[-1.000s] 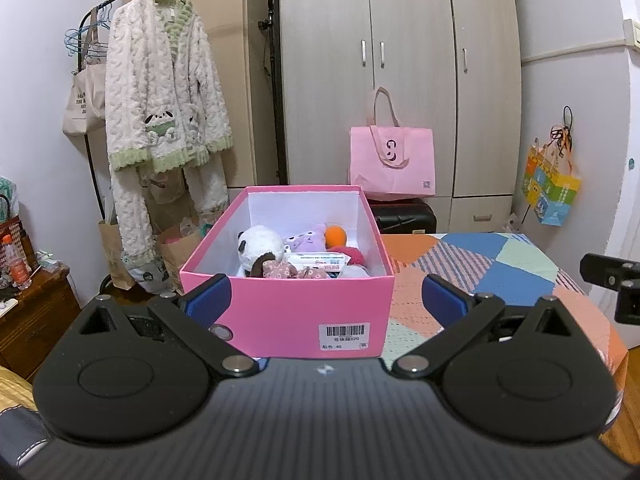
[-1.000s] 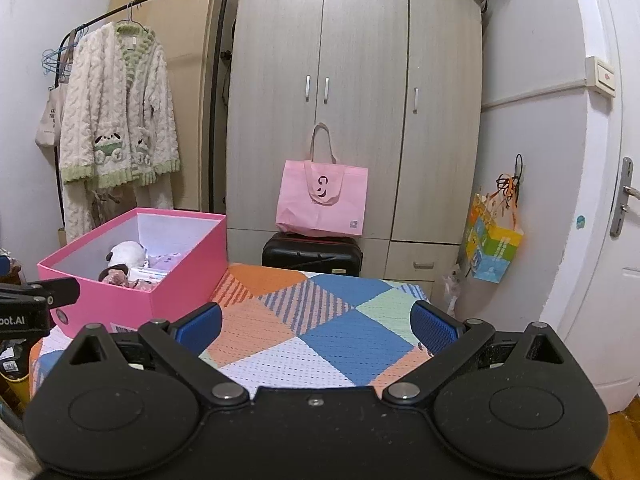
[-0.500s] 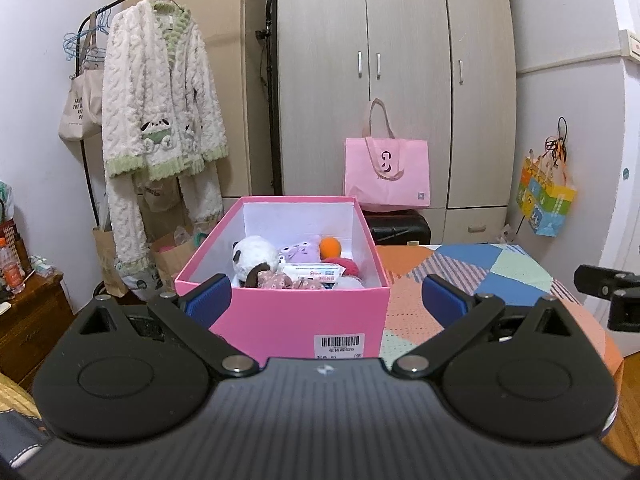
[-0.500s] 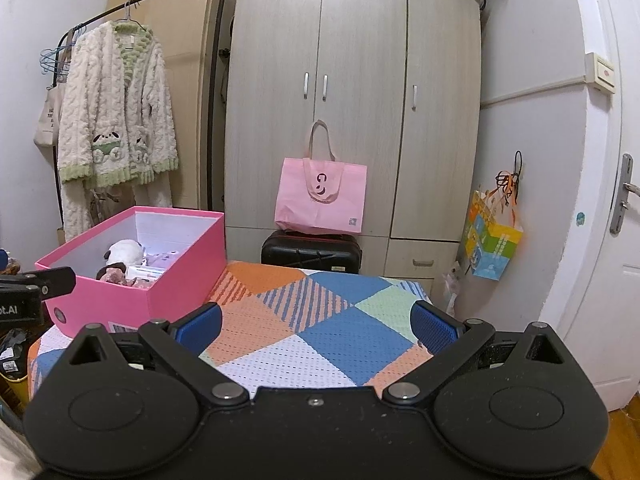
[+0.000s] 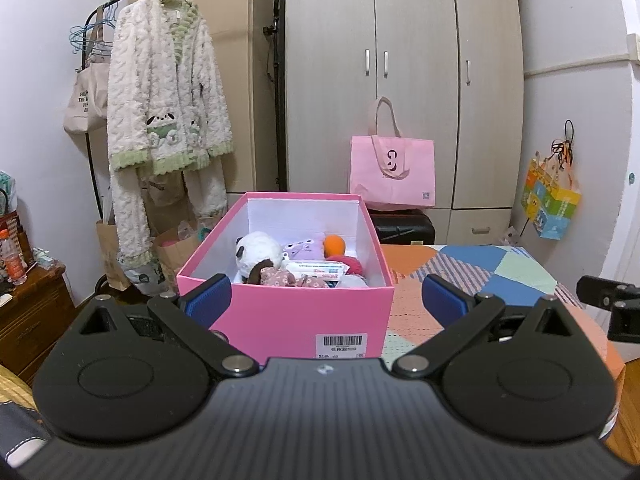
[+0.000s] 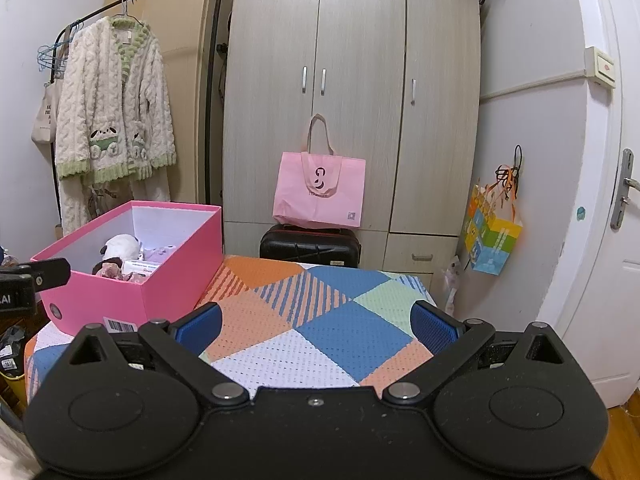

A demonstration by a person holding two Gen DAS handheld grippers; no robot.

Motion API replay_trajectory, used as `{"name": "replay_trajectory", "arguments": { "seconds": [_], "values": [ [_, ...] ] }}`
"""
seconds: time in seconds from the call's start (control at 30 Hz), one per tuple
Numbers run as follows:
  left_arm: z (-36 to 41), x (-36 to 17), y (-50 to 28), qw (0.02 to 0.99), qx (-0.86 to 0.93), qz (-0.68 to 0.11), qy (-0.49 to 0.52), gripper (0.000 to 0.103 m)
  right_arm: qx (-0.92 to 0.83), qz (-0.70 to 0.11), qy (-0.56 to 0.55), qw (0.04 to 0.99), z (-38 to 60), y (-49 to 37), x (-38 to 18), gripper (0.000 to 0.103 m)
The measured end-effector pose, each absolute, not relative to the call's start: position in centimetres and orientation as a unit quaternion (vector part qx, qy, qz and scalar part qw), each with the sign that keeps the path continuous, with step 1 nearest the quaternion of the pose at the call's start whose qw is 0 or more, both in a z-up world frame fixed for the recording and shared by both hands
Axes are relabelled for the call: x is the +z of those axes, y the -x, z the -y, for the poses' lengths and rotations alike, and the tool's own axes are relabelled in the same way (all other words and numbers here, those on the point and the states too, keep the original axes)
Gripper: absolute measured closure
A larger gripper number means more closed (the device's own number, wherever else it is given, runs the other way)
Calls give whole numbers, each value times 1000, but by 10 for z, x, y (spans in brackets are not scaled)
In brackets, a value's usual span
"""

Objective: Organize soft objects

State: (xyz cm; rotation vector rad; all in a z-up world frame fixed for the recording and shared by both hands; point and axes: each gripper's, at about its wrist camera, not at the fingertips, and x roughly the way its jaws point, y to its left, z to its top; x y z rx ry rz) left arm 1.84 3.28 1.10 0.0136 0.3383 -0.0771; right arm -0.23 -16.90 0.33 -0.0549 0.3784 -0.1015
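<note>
In the left wrist view the left gripper (image 5: 326, 296) fills the bottom of the frame, its two blue-padded fingers (image 5: 208, 294) spread wide with nothing between them, and the pink box (image 5: 286, 312) sits in the middle of the frame right behind them, with a barcode label (image 5: 341, 345) on its near wall. The box stands on a table covered with a patchwork cloth (image 5: 472, 268) of orange, blue, green and white, which runs to the right side of the frame. Inside the box lie the soft objects: a white and black panda plush (image 5: 256, 254) at the left, a purple plush (image 5: 306, 249) behind it, an orange ball (image 5: 334, 245) toward the back right, a small flowered cloth piece (image 5: 280, 278) at the front and a flat white packet (image 5: 316, 269) across the middle. In the right wrist view the right gripper (image 6: 316, 328) is at the bottom, also released, its blue pads (image 6: 434, 326) wide apart over the bare cloth (image 6: 320, 320) and grasping nothing; the pink box (image 6: 160, 272) stands in the middle left of that frame. Behind the table, in the upper centre, is a pale wardrobe (image 6: 352, 100), with a pink tote bag (image 6: 320, 192) resting on a black suitcase (image 6: 310, 246). In the upper left a fluffy white robe (image 5: 168, 100) hangs on a rack
</note>
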Motion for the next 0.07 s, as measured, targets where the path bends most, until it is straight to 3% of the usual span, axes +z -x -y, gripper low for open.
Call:
{"name": "replay_trajectory", "arguments": {
  "seconds": [0.07],
  "values": [
    [-33,11,-19,985,-36,-168,-7,0,-50,-189,27,980,170,1,2,1]
  ]
}}
